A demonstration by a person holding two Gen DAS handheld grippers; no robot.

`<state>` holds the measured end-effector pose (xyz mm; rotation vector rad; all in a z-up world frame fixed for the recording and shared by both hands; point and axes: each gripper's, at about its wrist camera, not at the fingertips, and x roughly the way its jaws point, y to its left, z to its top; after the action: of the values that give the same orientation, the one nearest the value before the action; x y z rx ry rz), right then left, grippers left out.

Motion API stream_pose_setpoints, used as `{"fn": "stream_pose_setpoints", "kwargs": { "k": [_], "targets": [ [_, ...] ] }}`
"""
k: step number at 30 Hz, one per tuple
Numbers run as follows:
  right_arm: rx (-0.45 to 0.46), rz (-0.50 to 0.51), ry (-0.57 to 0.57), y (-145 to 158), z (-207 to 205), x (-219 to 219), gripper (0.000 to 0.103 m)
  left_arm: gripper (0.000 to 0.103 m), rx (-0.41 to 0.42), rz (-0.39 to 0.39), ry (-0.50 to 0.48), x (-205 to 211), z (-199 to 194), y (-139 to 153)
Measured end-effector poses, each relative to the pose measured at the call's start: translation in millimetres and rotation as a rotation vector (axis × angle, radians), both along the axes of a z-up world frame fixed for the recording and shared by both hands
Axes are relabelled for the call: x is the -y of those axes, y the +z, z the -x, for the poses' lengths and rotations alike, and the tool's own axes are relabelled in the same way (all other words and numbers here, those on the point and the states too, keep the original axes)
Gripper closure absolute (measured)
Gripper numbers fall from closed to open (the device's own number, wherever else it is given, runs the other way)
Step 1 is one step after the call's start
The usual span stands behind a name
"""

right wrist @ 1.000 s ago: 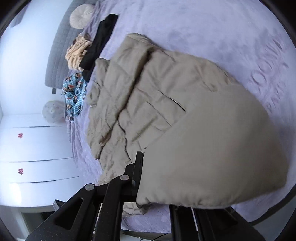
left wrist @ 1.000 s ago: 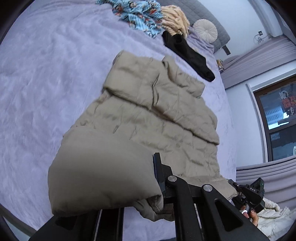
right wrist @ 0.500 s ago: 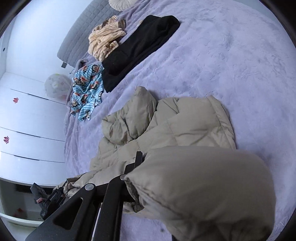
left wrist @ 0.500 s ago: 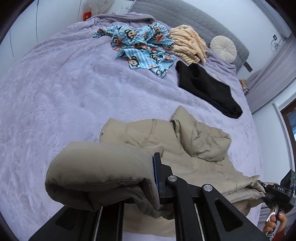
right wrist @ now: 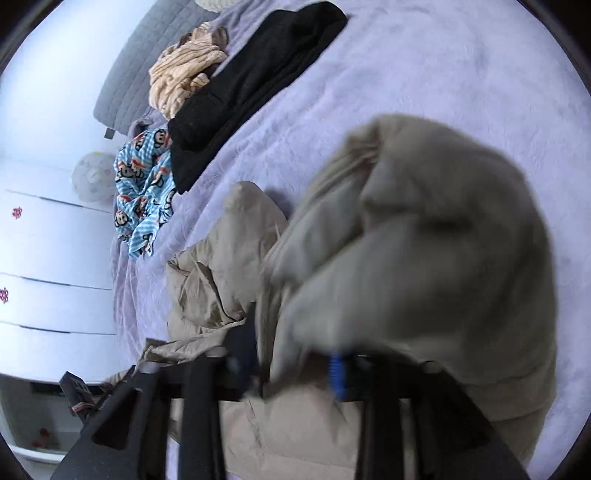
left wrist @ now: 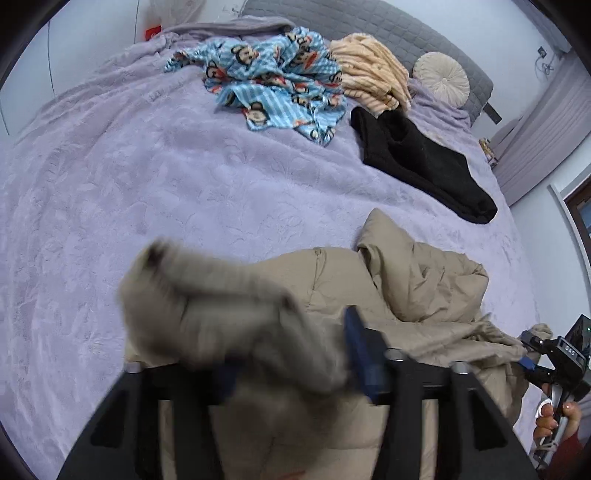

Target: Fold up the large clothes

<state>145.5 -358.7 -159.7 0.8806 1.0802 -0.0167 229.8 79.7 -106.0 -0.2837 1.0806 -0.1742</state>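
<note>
Changed since a second ago: hem of the padded beige coat [left wrist: 369,280], then lifted clear, now carried toward twelve o'clock and laid over the coat's upper half, a fold across its length.

Left gripper [left wrist: 291,373]: jaws have just been opening; blurred hem fabric lies between them but is no longer pinched, released to drop in place.

Right gripper [right wrist: 291,369]: likewise just opened, with the coat's other hem corner [right wrist: 424,229] slipping loose between the jaws.

Coat: doubled over at six o'clock in both wrist views, resting on the lilac bedspread [left wrist: 129,192]; one sleeve bunched at three o'clock in the left view.

Beyond, toward twelve to one o'clock in the left view: black garment [left wrist: 424,162], blue monkey-print cloth [left wrist: 273,81], cream striped garment [left wrist: 373,70], round cushion [left wrist: 441,77], grey headboard [left wrist: 369,22]. Apparently awaiting folding.
</note>
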Motion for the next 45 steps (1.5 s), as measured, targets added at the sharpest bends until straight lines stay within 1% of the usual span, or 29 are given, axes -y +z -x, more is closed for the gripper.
{"fn": "stream_pose_setpoints", "kwargs": {
  "k": [1, 2, 3, 4, 5, 7, 8, 9, 10, 12, 13, 16, 17, 18, 21, 24, 27, 28, 29, 31, 33, 34, 35, 36, 37, 39, 40, 42, 45],
  "targets": [
    [0.024, 0.048, 0.005, 13, 6, 0, 0.024, 0.020, 0.048, -0.029, 0.022, -3, 6, 12],
    [0.046, 0.087, 0.018, 23, 11, -1, 0.024, 0.021, 0.082, -0.052, 0.023, -5, 9, 22],
    [0.055, 0.112, 0.040, 29, 13, -2, 0.025, 0.021, 0.088, -0.058, 0.003, -4, 9, 27],
    [0.055, 0.134, 0.055, 33, 15, -3, 0.034, 0.021, 0.079, -0.061, -0.011, -3, 7, 28],
    [0.052, 0.147, 0.067, 35, 17, -4, 0.055, 0.021, 0.064, -0.065, -0.024, 0, 4, 25],
    [0.017, 0.150, 0.115, 26, 15, -10, 0.079, 0.029, 0.025, -0.085, -0.087, 13, -4, 9],
    [-0.006, 0.157, 0.147, 17, 12, -14, 0.083, 0.046, 0.008, -0.115, -0.114, 23, -8, -2],
    [-0.022, 0.177, 0.167, 9, 9, -18, 0.084, 0.051, -0.016, -0.147, -0.141, 32, -13, -15],
    [-0.037, 0.213, 0.186, 2, 4, -21, 0.084, 0.051, -0.027, -0.178, -0.156, 41, -19, -28],
    [-0.060, 0.281, 0.201, -13, -6, -20, 0.084, 0.051, -0.021, -0.244, -0.142, 49, -32, -50],
    [-0.071, 0.296, 0.195, -23, -11, -17, 0.089, 0.051, -0.026, -0.269, -0.115, 48, -42, -62],
    [-0.086, 0.277, 0.148, -49, -29, -5, 0.096, 0.051, -0.050, -0.235, -0.047, 37, -65, -91],
    [-0.076, 0.266, 0.135, -56, -33, 0, 0.101, 0.051, -0.050, -0.228, -0.045, 37, -71, -97],
    [-0.069, 0.264, 0.129, -61, -40, 0, 0.103, 0.051, -0.046, -0.239, -0.052, 40, -75, -101],
    [-0.043, 0.281, 0.153, -77, -52, 1, 0.103, 0.051, -0.024, -0.277, -0.081, 51, -81, -109],
    [-0.049, 0.294, 0.144, -81, -57, 2, 0.103, 0.051, -0.041, -0.272, -0.075, 53, -88, -110],
    [-0.089, 0.291, 0.114, -69, -58, 4, 0.103, 0.051, -0.049, -0.265, -0.038, 50, -87, -91],
    [-0.087, 0.305, 0.118, -58, -57, 0, 0.098, 0.051, -0.023, -0.244, -0.047, 51, -81, -78],
    [-0.059, 0.298, 0.129, -47, -55, -6, 0.096, 0.051, 0.013, -0.216, -0.069, 54, -74, -65],
    [0.043, 0.254, 0.174, -20, -46, -21, 0.096, 0.051, 0.070, -0.191, -0.117, 65, -60, -46],
    [0.121, 0.241, 0.241, -2, -41, -43, 0.096, 0.050, 0.109, -0.180, -0.184, 84, -48, -39],
    [0.131, 0.240, 0.275, -1, -44, -54, 0.096, 0.050, 0.117, -0.193, -0.212, 94, -46, -43],
    [0.128, 0.250, 0.308, -6, -49, -66, 0.096, 0.041, 0.111, -0.221, -0.230, 105, -48, -54],
    [0.109, 0.276, 0.332, -16, -54, -76, 0.096, 0.038, 0.093, -0.243, -0.227, 110, -52, -66],
    [0.079, 0.293, 0.336, -32, -60, -82, 0.096, 0.038, 0.060, -0.241, -0.209, 112, -57, -82],
    [0.064, 0.249, 0.299, -57, -67, -80, 0.099, 0.035, 0.032, -0.192, -0.168, 107, -67, -101],
    [0.063, 0.220, 0.275, -65, -70, -75, 0.102, 0.034, 0.030, -0.184, -0.153, 105, -70, -105],
    [0.058, 0.150, 0.233, -72, -72, -66, 0.102, 0.033, 0.021, -0.179, -0.157, 104, -75, -107],
    [0.046, 0.124, 0.239, -73, -72, -61, 0.102, 0.033, 0.004, -0.191, -0.168, 106, -73, -103]
  ]
}}
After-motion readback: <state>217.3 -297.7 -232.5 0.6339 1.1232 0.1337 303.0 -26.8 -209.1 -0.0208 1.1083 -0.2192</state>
